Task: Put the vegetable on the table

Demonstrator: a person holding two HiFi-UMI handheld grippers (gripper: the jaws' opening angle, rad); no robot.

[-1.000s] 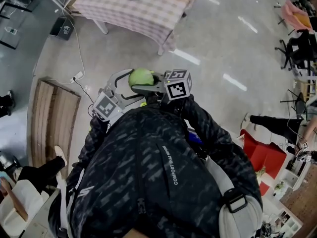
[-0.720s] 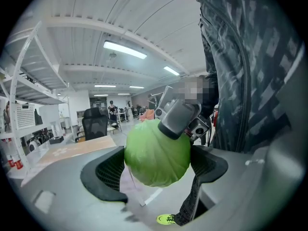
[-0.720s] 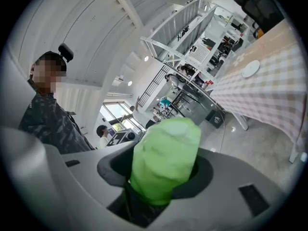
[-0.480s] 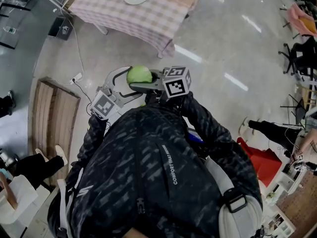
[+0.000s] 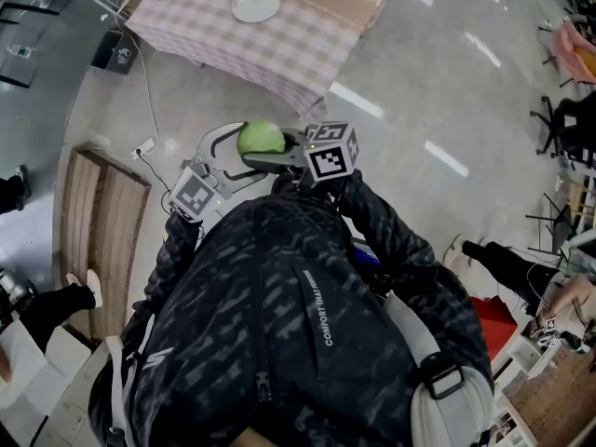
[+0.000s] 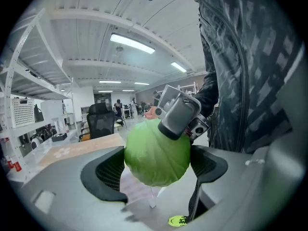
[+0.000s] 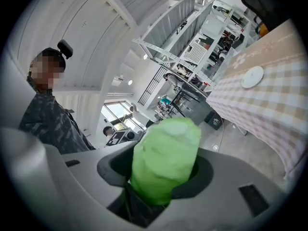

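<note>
Green cabbage (image 5: pixel 261 138) clamped in the right gripper (image 7: pixel 161 170), left gripper (image 6: pixel 155 170) spread loosely around it, table (image 5: pixel 279 45) ahead; best to hold firm and set down gently

Probably an office-lab: desk chair (image 6: pixel 98 123), metal shelving (image 7: pixel 179 29).

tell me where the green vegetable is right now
In the head view the green vegetable is held up in front of the person, clamped in the right tool and sitting between the jaws of the left tool, short of the checked table.
</note>
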